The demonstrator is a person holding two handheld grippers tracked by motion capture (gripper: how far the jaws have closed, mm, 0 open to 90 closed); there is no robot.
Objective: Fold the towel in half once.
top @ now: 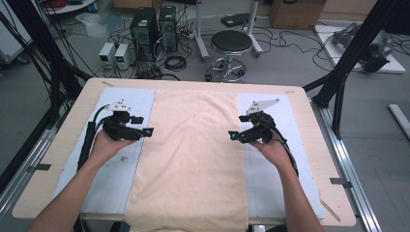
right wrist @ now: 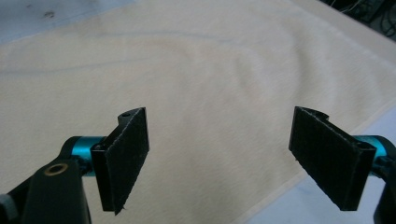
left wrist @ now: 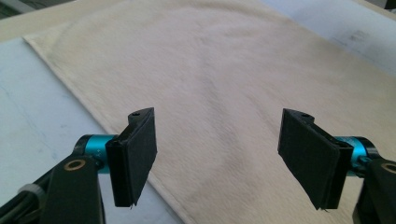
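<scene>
A cream towel (top: 191, 154) lies flat down the middle of the table, running from the far edge to the near edge. My left gripper (top: 146, 131) hovers at the towel's left edge, pointing inward, open with nothing between its pads. In the left gripper view the towel (left wrist: 224, 88) spreads beyond the open left gripper (left wrist: 224, 158), its edge running under the left pad. My right gripper (top: 235, 136) hovers at the towel's right edge, also open and empty. The right gripper view has the towel (right wrist: 187, 79) beyond the wide open right gripper (right wrist: 229, 161).
A pale blue-white mat (top: 123, 169) covers the wooden table (top: 60, 140) under the towel on both sides. Beyond the far edge stand a round stool (top: 231, 43), computer towers (top: 145, 26) and cables on the floor. Black frame posts (top: 353, 53) rise at right.
</scene>
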